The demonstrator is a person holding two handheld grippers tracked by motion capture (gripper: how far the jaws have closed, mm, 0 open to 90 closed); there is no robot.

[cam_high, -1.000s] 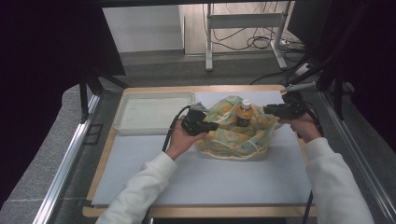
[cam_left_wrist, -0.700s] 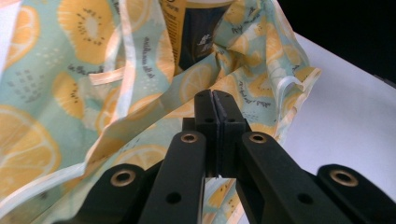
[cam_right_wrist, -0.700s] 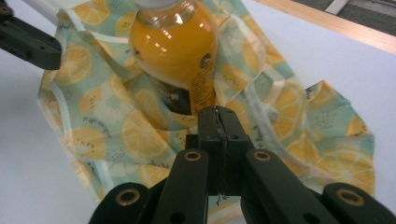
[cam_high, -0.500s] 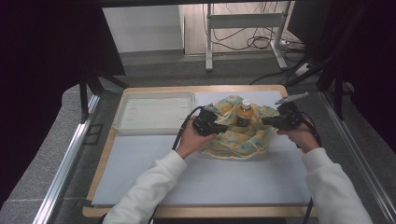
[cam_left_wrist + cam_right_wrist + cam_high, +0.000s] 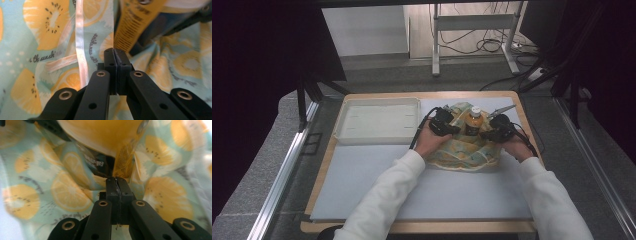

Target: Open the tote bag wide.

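A small bottle (image 5: pixel 473 122) of orange drink with a white cap stands upright on a pale green cloth (image 5: pixel 462 152) printed with citrus slices. My left gripper (image 5: pixel 455 128) is just left of the bottle. Its jaws are pressed together on a fold of the cloth (image 5: pixel 45 37), with the yellow bottle label (image 5: pixel 135 22) right behind. My right gripper (image 5: pixel 486 133) is close on the bottle's right. It is shut on the cloth (image 5: pixel 70 192), a thread hangs from its pads (image 5: pixel 112 187), and the bottle (image 5: pixel 100 132) looms just beyond.
A shallow white tray (image 5: pixel 343 120) lies at the back left of the wooden board. A white mat (image 5: pixel 377 180) covers the near half of the board. Both white-sleeved forearms reach in from the bottom. Metal rails run along both sides of the table.
Both grippers have drawn inward toward the bottle and sunk a little, bunching the cloth up against it. The bottle has stayed upright in place.
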